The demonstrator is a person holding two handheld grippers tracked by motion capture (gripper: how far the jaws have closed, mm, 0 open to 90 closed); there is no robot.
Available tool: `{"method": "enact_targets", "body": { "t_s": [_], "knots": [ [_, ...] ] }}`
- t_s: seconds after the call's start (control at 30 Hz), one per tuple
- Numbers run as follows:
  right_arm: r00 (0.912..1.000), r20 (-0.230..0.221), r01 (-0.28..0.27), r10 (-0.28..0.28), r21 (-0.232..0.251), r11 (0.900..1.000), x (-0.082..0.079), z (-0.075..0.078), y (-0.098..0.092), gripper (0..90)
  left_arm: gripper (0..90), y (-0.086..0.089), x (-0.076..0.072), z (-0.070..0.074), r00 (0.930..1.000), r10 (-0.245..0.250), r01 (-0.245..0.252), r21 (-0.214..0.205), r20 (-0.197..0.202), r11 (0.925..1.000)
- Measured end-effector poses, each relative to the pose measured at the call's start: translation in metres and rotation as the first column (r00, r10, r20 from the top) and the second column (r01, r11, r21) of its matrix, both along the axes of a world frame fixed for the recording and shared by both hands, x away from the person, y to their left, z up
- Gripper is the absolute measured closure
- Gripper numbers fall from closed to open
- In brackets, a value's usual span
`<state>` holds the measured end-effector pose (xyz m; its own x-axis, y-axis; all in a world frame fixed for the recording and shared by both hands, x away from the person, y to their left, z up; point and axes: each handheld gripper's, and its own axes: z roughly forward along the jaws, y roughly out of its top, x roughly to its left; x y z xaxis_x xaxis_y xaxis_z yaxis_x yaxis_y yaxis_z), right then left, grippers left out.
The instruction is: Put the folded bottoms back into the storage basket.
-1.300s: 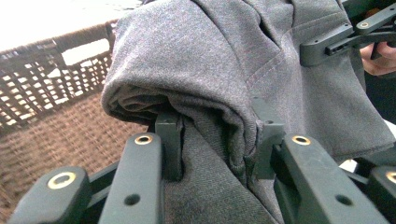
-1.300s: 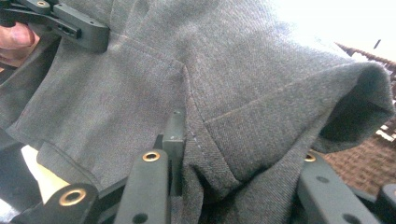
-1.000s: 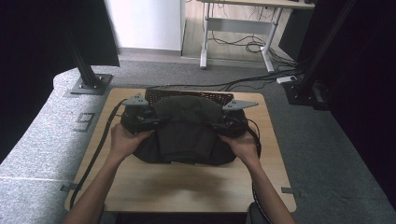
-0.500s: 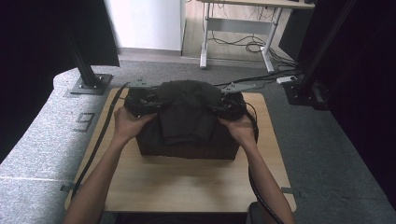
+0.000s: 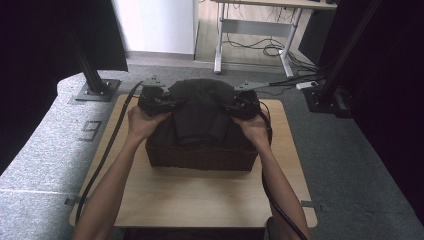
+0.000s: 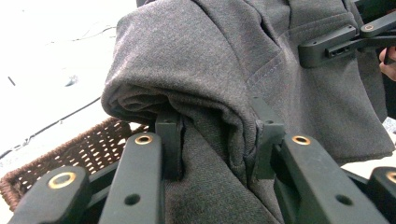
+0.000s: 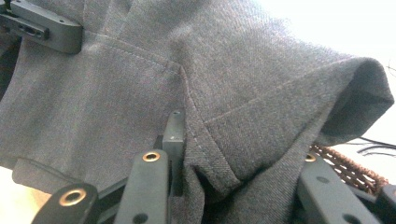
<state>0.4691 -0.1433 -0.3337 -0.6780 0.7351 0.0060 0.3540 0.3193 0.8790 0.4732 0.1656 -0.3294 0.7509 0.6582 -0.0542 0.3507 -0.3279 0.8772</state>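
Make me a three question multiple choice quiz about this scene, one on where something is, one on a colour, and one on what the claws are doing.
1. Where is the folded garment?
A. Flat on the floor
B. Held over the wicker basket
C. Hung on the far desk

2. What colour is the garment?
A. Dark grey
B. Bright red
C. White

3. What state are the left claw and the right claw in?
A. Both wide open, nothing between them
B. One open, one shut
C. Both shut on the garment

Answers: 1 B, the high view shows it above the basket on the wooden table. 2 A, both gripper views show dark grey cloth. 3 C, each gripper view shows cloth pinched between the jaws.
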Motion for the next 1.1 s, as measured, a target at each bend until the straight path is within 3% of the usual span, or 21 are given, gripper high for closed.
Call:
{"method": "enact_targets", "body": {
  "t_s": [0.23, 0.57, 0.77, 0.93, 1.1],
  "knots": [
    [0.9996, -0.023, 0.014, -0.014, -0.008, 0.9999, 0.018, -0.02, 0.004, 63.6, 63.7, 0.001, 0.017, -0.022, 0.9998, 0.013, -0.012, 0.012, -0.018, 0.9999],
    [0.9956, -0.092, 0.018, -0.02, -0.027, 0.9995, 0.033, -0.057, 0.012, 63.6, 63.6, 0.006, 0.029, -0.062, 0.9957, 0.032, -0.031, 0.012, -0.087, 0.9994],
    [0.991, -0.132, 0.018, -0.021, -0.026, 0.9995, 0.035, -0.074, 0.021, 63.5, 63.5, 0.011, 0.031, -0.076, 0.993, 0.049, -0.043, 0.056, -0.108, 0.9975],
    [0.9836, -0.175, 0.04, -0.045, -0.032, 0.9987, 0.035, -0.088, 0.015, 63.4, 63.4, 0.002, 0.037, -0.085, 0.9907, 0.042, -0.032, 0.085, -0.129, 0.9959],
    [0.9786, -0.192, 0.066, -0.074, -0.045, 0.9968, 0.034, -0.091, 0.002, 63.4, 63.4, -0.018, 0.042, -0.094, 0.9885, 0.019, -0.007, 0.079, -0.15, 0.9968]
  ]
}}
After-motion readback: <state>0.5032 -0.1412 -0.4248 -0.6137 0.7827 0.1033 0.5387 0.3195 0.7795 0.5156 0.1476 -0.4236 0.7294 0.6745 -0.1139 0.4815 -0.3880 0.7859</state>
